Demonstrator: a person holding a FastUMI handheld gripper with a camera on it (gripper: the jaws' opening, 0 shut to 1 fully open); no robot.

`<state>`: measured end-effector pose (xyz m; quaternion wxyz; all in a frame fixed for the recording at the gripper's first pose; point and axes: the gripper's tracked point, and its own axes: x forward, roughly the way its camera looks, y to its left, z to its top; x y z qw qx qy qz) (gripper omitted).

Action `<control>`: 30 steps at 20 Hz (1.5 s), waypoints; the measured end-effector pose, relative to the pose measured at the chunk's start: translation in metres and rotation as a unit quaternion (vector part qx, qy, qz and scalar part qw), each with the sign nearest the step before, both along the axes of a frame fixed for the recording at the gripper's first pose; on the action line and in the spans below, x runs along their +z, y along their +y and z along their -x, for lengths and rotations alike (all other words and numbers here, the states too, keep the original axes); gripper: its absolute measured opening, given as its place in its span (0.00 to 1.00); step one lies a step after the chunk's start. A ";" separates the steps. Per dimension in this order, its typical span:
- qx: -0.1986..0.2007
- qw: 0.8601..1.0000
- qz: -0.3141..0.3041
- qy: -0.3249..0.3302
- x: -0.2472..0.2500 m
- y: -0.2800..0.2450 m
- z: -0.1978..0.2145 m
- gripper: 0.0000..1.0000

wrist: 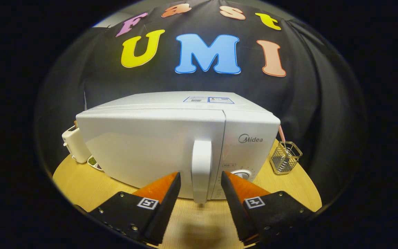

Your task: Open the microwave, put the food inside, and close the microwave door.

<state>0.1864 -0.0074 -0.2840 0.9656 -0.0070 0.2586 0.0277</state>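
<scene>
Ahead, jaws spread either side of microwave handle [201, 169]; toaster [75, 144], wire holder [285, 157] flank.

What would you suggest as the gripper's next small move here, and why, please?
Probably close the jaws on the door handle. The gripper is open with the handle standing between its fingers, neither touching it, and the microwave door is shut, so gripping must come before pulling.

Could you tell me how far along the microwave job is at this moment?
Nothing looks done: the microwave door is shut. In hand: the hand-held gripper is open, fingers either side of the door handle. Left: opening, loading food, closing.
</scene>
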 end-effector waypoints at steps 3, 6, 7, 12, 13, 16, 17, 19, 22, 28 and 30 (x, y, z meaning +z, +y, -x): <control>-0.009 1.000 -0.006 0.006 -0.004 0.002 -0.005 0.54; -0.023 0.999 -0.021 0.009 -0.004 0.003 -0.004 0.32; -0.022 0.999 -0.023 0.010 -0.004 0.004 -0.003 0.31; -0.023 0.999 -0.020 0.021 -0.006 0.003 -0.005 0.12; -0.022 0.999 -0.021 0.025 -0.006 0.002 -0.006 0.12; -0.026 0.999 -0.018 0.027 -0.004 0.003 -0.005 0.03; -0.027 0.999 -0.013 0.026 -0.003 0.000 -0.004 0.03; -0.025 0.999 -0.014 0.027 -0.004 0.003 -0.005 0.03; -0.027 0.999 -0.006 0.034 -0.004 0.002 -0.003 0.03; -0.002 0.999 0.008 0.042 -0.001 0.014 0.045 0.03; -0.006 0.999 -0.005 0.053 0.000 0.018 0.061 0.03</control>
